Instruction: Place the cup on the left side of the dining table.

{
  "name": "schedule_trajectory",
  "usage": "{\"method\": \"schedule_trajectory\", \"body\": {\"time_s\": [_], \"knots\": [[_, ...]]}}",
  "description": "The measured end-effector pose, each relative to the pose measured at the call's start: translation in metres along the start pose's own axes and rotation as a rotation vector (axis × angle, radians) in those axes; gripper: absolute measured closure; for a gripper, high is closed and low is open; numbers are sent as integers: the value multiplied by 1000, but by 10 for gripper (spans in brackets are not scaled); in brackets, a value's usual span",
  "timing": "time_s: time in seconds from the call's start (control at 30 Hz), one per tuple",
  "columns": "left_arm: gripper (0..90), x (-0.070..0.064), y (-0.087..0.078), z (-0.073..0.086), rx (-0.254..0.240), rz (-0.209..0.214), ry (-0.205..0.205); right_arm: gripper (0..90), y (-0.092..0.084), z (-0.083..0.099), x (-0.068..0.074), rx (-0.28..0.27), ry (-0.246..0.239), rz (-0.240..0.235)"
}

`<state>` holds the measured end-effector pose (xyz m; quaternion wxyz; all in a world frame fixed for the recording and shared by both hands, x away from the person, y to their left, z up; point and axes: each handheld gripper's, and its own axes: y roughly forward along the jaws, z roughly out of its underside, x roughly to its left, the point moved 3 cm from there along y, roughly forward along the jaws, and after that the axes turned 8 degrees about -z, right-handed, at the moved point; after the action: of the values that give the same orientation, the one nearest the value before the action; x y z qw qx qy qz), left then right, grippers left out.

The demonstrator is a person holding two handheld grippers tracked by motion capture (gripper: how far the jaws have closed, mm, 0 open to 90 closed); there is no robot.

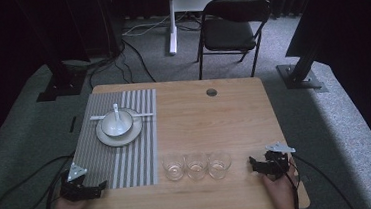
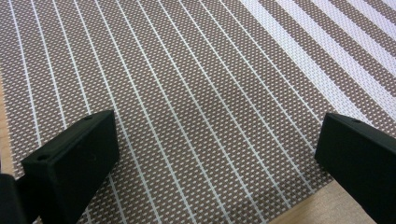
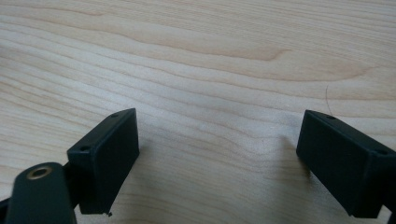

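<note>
Grippers sit at the near edge of the table (image 1: 234, 105), one at each side of the three glasses (image 1: 197, 165), which I take as the things to be handled since they stand nearest the hands. Left of the glasses, the left gripper (image 1: 87, 188) rests over the near corner of the placemat (image 1: 127, 159); in the left gripper view its jaws stand wide apart with nothing between them but striped weave (image 2: 196, 116). Right of the glasses, the right gripper (image 1: 264, 164) lies low on bare wood, its jaws also spread wide and holding nothing, as the right gripper view confirms with plain grain (image 3: 210, 70) between them. Both seem parked in a ready pose, each pointing inward toward the glasses, probably so either hand can reach the row. The glasses stand upright in a tight line just off the mat's right edge, close together or touching. Farther back and left of the glasses, on the mat, a plate (image 1: 107, 137) carries a bowl (image 1: 117, 123) with a spoon (image 1: 117, 111) in it, and a chopstick-like utensil (image 1: 141, 115) lies across behind it, suggesting a place setting that the glasses may yet join.
</note>
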<state>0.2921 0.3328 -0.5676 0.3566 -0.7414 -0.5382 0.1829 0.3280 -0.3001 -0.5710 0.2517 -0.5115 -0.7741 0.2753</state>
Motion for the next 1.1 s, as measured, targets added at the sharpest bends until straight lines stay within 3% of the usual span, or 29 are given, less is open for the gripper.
{"method": "schedule_trajectory", "body": {"time_s": [0.47, 0.63, 0.87, 1.1], "knots": [[3, 0, -2, 0, -7, 22, 19, 125, 0, 0, 0, 0, 0, 0], [20, -7, -5, -4, 1, 47, 28, 125, 0, 0, 0, 0, 0, 0], [20, -16, -10, -9, -25, 58, 47, 125, 0, 0, 0, 0, 0, 0], [20, -23, -11, -13, -34, 100, 69, 125, 0, 0, 0, 0, 0, 0]]}}
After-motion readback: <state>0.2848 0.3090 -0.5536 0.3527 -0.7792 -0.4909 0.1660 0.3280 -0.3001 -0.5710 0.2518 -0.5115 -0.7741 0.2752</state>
